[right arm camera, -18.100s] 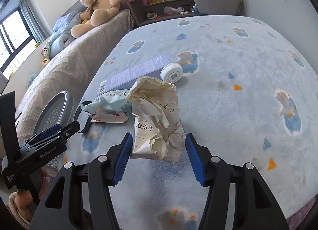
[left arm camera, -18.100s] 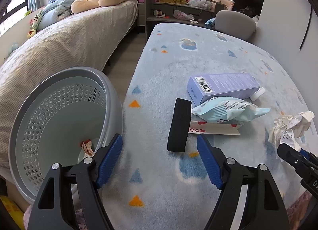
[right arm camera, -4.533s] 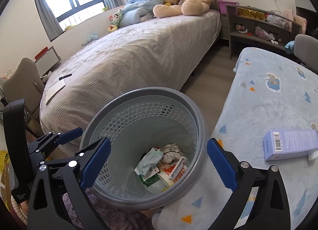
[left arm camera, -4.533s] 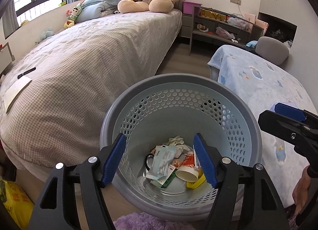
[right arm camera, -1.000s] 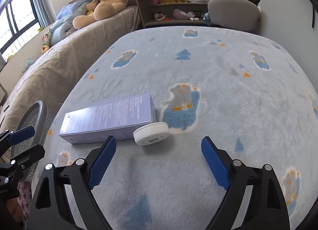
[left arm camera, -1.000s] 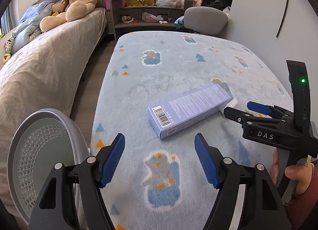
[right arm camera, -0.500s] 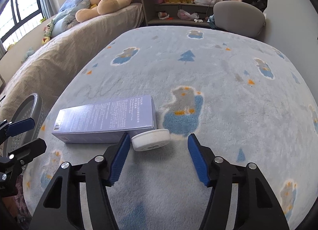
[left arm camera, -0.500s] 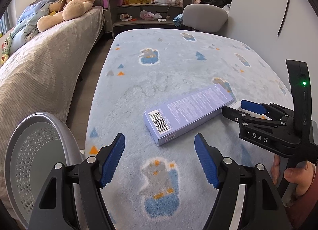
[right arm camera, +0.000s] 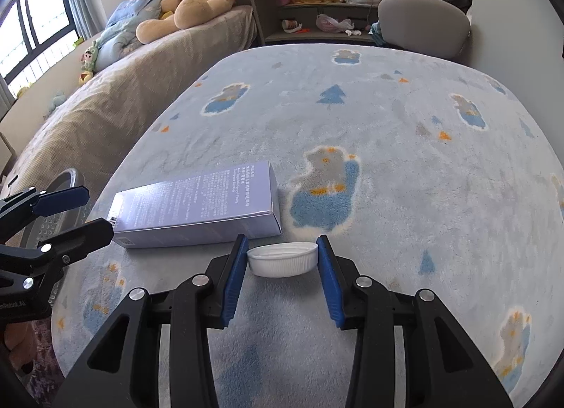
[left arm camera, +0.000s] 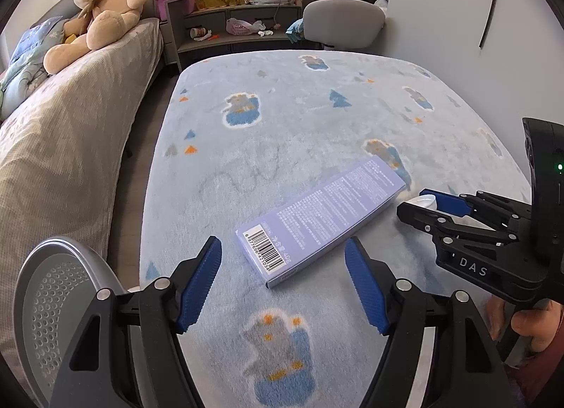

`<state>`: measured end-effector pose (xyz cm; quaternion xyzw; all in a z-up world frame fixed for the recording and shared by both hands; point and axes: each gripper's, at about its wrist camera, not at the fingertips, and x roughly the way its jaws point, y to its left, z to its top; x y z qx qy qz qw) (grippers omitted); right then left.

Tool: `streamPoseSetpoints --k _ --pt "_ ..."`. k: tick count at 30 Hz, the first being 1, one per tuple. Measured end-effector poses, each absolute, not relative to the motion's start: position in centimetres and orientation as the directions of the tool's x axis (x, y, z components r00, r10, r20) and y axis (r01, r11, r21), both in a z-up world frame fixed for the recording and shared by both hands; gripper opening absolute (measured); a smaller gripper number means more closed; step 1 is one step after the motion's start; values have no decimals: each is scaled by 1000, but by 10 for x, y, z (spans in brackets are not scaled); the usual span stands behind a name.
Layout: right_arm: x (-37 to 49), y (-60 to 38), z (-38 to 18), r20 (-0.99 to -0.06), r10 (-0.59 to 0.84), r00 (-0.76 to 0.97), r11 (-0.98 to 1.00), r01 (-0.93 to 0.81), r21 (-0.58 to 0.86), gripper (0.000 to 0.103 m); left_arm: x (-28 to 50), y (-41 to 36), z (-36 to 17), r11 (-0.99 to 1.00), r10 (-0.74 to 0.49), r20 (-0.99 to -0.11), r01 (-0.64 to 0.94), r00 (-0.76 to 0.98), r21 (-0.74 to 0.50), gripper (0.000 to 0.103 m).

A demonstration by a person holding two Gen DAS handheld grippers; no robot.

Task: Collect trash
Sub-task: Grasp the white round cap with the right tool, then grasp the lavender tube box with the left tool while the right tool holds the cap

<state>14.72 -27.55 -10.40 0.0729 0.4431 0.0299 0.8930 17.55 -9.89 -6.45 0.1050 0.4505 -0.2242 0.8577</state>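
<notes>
Left to right: perforated grey waste basket (left arm camera: 53,306) off the table's left edge; left gripper (left arm camera: 282,284), jaws wide and empty, just short of the barcoded end of the lilac carton (left arm camera: 322,219), whose long axis runs away to the right. Right gripper (right arm camera: 282,267) clamps the white cap (right arm camera: 282,259) on the fleece table cover (right arm camera: 405,147), just beside the carton's far end. A second ago those jaws stood wide; they have just closed.

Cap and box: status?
Right tongs shut on cap. Left tongs open, short of box. Bin at left. Nothing blocking.
</notes>
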Motion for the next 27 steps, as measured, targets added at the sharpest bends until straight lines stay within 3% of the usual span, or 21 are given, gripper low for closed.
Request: streamPoseSetpoints --k 14,27 --pt "131 -295 -93 -767 155 622 974 34 225 39 195 -121 -67 765 -388 -844 640 370 -72 72" --pt "122 -307 -82 -741 177 648 964 38 263 39 218 -134 -82 715 -376 -869 697 322 -51 72"
